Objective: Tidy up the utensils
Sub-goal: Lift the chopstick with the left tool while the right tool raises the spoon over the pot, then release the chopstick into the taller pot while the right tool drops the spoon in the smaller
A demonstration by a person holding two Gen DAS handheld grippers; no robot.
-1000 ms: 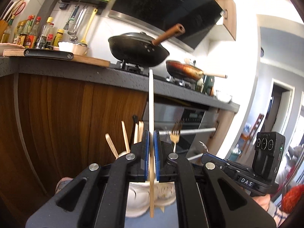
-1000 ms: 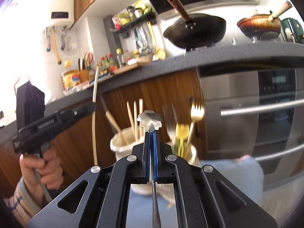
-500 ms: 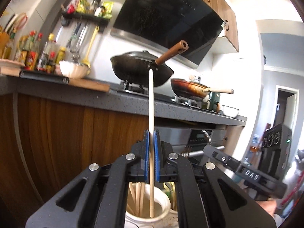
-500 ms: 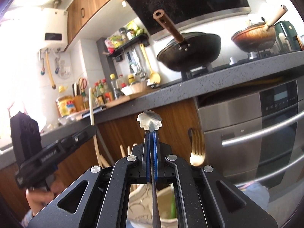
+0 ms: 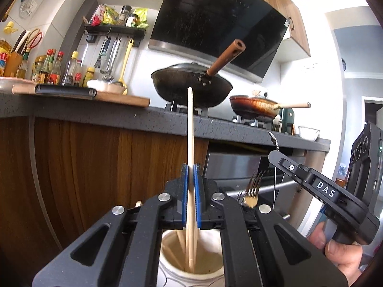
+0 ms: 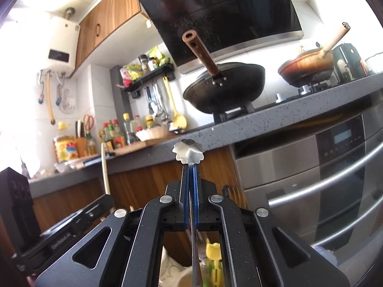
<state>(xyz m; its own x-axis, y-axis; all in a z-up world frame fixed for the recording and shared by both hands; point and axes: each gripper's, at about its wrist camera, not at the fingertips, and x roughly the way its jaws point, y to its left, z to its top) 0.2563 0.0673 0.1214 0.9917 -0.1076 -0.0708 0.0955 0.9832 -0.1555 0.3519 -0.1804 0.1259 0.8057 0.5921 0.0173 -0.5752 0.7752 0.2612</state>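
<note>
The left gripper (image 5: 190, 167) is closed on a pale wooden chopstick (image 5: 190, 129), a slim, smooth stick held upright between blue ribbed pads (image 5: 184, 191). The lower end of the chopstick sits inside the mouth of a round white ceramic holder (image 5: 172, 263) directly below the jaws; further wooden sticks lean inside that holder. A gold-toned metal fork (image 5: 251, 191) stands tines-up just to the right of the left gripper.

The right gripper (image 6: 189, 169) is closed on a thin metal utensil (image 6: 188, 154) with a scalloped, flower-shaped silver end above the pads and a narrow steel shaft running down between them. What kind of utensil it is cannot be told. A yellow plastic piece (image 6: 213, 251) shows below the jaws, beside a white holder rim (image 6: 172, 267).

Background: speckled grey stone countertop (image 5: 95, 112), wood-grain cabinet fronts, a black wok (image 5: 191, 88) with a brown tubular handle, and a stainless oven (image 6: 311, 179).
</note>
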